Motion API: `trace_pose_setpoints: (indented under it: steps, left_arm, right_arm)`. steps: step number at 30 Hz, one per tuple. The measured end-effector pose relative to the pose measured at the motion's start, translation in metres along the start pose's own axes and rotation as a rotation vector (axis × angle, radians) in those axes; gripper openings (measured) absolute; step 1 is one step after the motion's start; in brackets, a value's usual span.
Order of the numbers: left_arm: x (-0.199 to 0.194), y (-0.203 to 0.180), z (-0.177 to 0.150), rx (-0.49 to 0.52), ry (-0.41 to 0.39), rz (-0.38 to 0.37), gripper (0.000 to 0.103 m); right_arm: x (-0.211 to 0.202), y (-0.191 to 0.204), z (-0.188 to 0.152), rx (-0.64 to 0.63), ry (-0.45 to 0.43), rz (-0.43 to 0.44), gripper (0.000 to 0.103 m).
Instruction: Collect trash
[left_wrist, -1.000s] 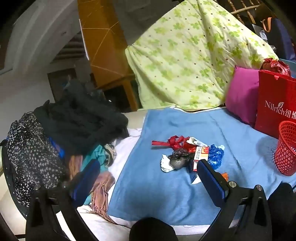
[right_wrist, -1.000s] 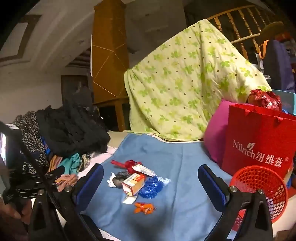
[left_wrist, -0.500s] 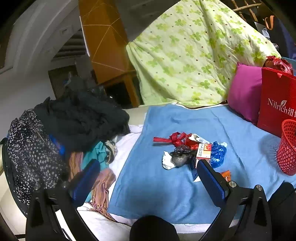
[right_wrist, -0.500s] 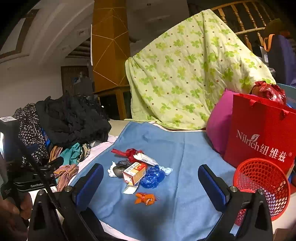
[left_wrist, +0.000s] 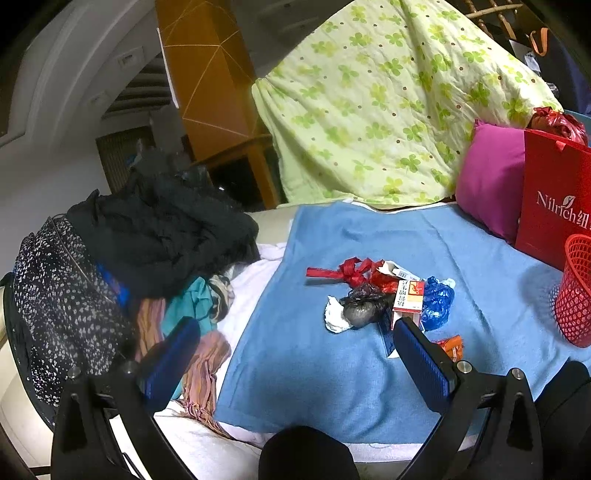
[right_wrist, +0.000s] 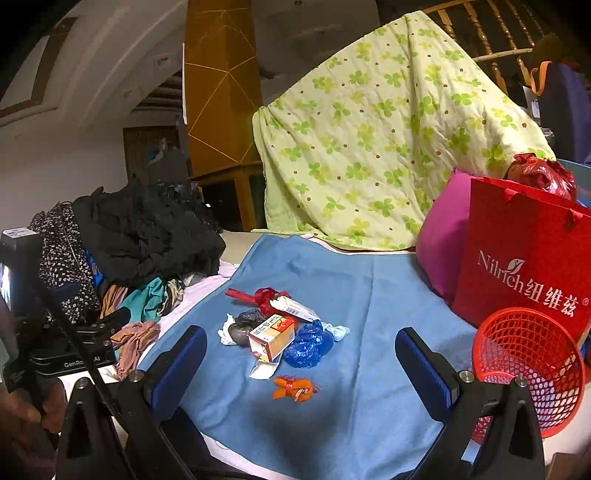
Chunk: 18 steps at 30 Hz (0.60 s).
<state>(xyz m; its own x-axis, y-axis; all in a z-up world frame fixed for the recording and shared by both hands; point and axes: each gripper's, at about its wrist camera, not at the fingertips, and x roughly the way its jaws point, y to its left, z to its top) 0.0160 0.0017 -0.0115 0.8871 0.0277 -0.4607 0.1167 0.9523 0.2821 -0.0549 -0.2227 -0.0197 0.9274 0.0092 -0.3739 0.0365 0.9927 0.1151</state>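
Observation:
A small heap of trash lies on a blue towel (right_wrist: 369, 295): a red ribbon (right_wrist: 258, 295), a grey plastic wad (right_wrist: 243, 325), a white tissue (right_wrist: 226, 335), a small carton (right_wrist: 271, 336), a blue plastic bag (right_wrist: 308, 343) and an orange wrapper (right_wrist: 293, 387). The same heap shows in the left wrist view, with the carton (left_wrist: 408, 297) and grey wad (left_wrist: 360, 306). A red mesh basket (right_wrist: 532, 365) stands at the right. My left gripper (left_wrist: 295, 354) is open and empty, near the heap. My right gripper (right_wrist: 299, 362) is open and empty, near the orange wrapper.
A pile of dark clothes (left_wrist: 147, 236) lies at the left. A red paper bag (right_wrist: 524, 258) and a magenta pillow (right_wrist: 439, 251) stand at the right. A green flowered quilt (right_wrist: 388, 147) hangs over a chair behind. The left gripper's body (right_wrist: 48, 332) shows in the right wrist view.
Both grippers have moved slightly closer to the trash heap. The jaws stay open and nothing on the towel has moved.

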Motion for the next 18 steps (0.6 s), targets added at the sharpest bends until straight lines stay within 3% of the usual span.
trace_pose_setpoints:
  steps: [11,18]
  left_arm:
    - [0.004,0.001,-0.003,-0.023,-0.008,-0.007,0.103]
    - [0.028,-0.001,-0.010,-0.046,0.052,-0.052,0.103]
  right_arm:
    - [0.006,-0.001,-0.003,-0.002,0.016,0.011,0.103]
    - [0.027,-0.008,-0.015,0.004,0.071,0.012,0.103]
